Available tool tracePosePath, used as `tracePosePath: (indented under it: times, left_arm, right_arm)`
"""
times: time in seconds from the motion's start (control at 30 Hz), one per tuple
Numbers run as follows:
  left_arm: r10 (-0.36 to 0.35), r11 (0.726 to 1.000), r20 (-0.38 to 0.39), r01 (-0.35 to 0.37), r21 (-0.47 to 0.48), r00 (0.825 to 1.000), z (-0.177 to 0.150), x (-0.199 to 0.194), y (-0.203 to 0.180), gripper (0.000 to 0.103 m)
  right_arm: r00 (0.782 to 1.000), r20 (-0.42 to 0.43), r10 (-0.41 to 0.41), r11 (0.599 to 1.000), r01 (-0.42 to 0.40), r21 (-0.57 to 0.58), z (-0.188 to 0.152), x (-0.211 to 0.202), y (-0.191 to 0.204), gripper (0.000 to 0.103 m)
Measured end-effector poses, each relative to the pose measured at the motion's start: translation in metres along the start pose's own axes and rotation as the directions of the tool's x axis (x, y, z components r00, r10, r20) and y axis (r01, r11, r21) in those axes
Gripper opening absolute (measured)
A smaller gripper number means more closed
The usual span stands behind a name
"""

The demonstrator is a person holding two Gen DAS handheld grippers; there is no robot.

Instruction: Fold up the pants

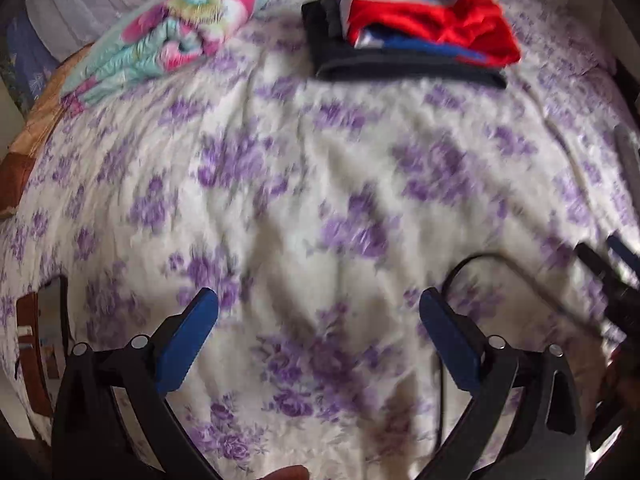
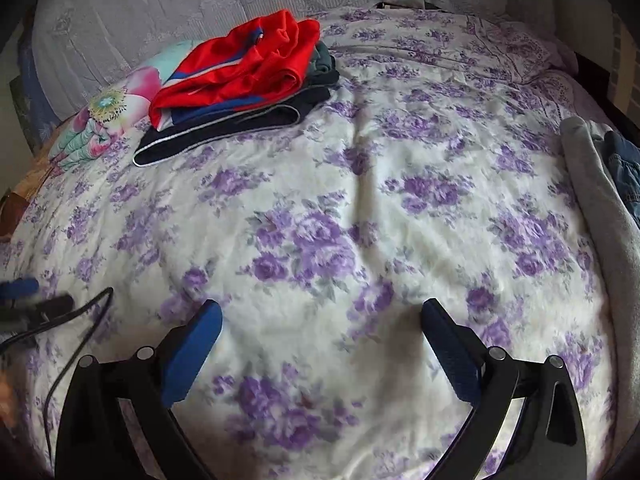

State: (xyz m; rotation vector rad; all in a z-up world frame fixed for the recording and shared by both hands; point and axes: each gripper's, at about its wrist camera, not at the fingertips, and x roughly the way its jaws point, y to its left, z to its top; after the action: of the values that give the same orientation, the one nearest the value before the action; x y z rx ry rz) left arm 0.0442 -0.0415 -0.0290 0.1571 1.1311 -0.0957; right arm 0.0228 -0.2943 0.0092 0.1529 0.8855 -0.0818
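My jaws are wide open on both sides and hold nothing. My left gripper [image 1: 319, 308] hangs over the bed cover [image 1: 320, 208] at the bottom of its view, and my right gripper [image 2: 322, 318] does the same in its own view. Under them I see only the white cover with purple flowers. A black cable [image 1: 516, 268] runs across the lower right of the left view.

Farther back, at the upper left of the right view, sits a neat stack of folded clothes [image 2: 240, 92], red on top and dark ones below. I think those are done. Just beside it lies a bright flowery blanket [image 2: 116, 116].

At the right edge of the right view a grey garment [image 2: 600, 200] and some blue cloth [image 2: 624, 172] lie loose. I think those are pants still to fold. I have not picked any up yet.
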Motion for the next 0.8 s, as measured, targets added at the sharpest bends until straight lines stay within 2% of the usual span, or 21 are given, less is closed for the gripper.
tracePosePath:
  times: [0.03, 0.13, 0.2, 0.23, 0.3, 0.4, 0.5, 0.6, 0.63, 0.7, 0.77, 0.8]
  left_arm:
    - [-0.001, 1.0, -0.014, 0.001, 0.003, 1.0, -0.008, 0.008, 0.001, 0.098]
    - [-0.02, 1.0, 0.052, 0.021, -0.007, 0.998, -0.019, 0.006, 0.005, 0.098]
    - [-0.041, 0.999, 0.064, 0.042, -0.013, 0.997, -0.021, 0.012, 0.008, 0.099]
    - [-0.065, 0.997, 0.084, 0.068, -0.027, 0.994, -0.022, 0.014, 0.012, 0.099]
    - [-0.104, 0.993, 0.187, 0.113, -0.039, 0.977, -0.034, 0.016, 0.019, 0.099]
    - [-0.094, 0.994, 0.184, 0.102, -0.032, 0.978, -0.032, 0.015, 0.017, 0.099]
    - [-0.104, 0.993, 0.185, 0.111, -0.03, 0.977, -0.029, 0.016, 0.016, 0.099]
    - [-0.106, 0.993, 0.184, 0.113, -0.031, 0.977, -0.027, 0.016, 0.016, 0.099]
    - [-0.107, 0.993, 0.184, 0.114, -0.031, 0.977, -0.028, 0.016, 0.016, 0.099]
    - [-0.1, 0.994, 0.169, 0.107, -0.03, 0.98, -0.027, 0.016, 0.015, 0.099]
    - [-0.095, 0.994, 0.132, 0.1, -0.035, 0.987, -0.021, 0.016, 0.014, 0.099]
    - [-0.098, 0.994, 0.105, 0.102, -0.038, 0.99, -0.016, 0.015, 0.013, 0.098]
  right_arm:
    - [1.0, 0.023, 0.013, 1.0, -0.013, -0.005, 0.006, -0.002, 0.004, 0.1]
    - [0.994, 0.094, 0.059, 0.998, -0.057, -0.025, 0.027, -0.009, 0.016, 0.1]
    - [0.988, 0.131, 0.076, 0.997, -0.071, -0.04, 0.043, -0.011, 0.023, 0.1]
    - [0.987, 0.137, 0.079, 0.996, -0.073, -0.049, 0.053, -0.01, 0.026, 0.1]
    - [0.989, 0.116, 0.087, 0.995, -0.08, -0.065, 0.073, -0.002, 0.033, 0.1]
    - [0.992, 0.091, 0.083, 0.992, -0.074, -0.099, 0.087, 0.011, 0.043, 0.1]
    - [0.995, 0.059, 0.086, 0.992, -0.079, -0.103, 0.071, 0.023, 0.044, 0.1]
    - [0.997, -0.044, 0.065, 0.996, -0.068, -0.066, 0.026, 0.039, 0.036, 0.1]
    - [0.997, -0.045, 0.059, 0.996, -0.062, -0.065, 0.013, 0.038, 0.033, 0.1]
    - [0.996, 0.008, 0.087, 0.994, -0.087, -0.06, 0.009, 0.02, 0.031, 0.1]
    - [0.994, -0.064, 0.092, 0.994, -0.095, -0.053, 0.003, 0.025, 0.026, 0.1]
    - [0.994, -0.057, 0.093, 0.992, -0.097, -0.085, -0.001, 0.02, 0.027, 0.1]
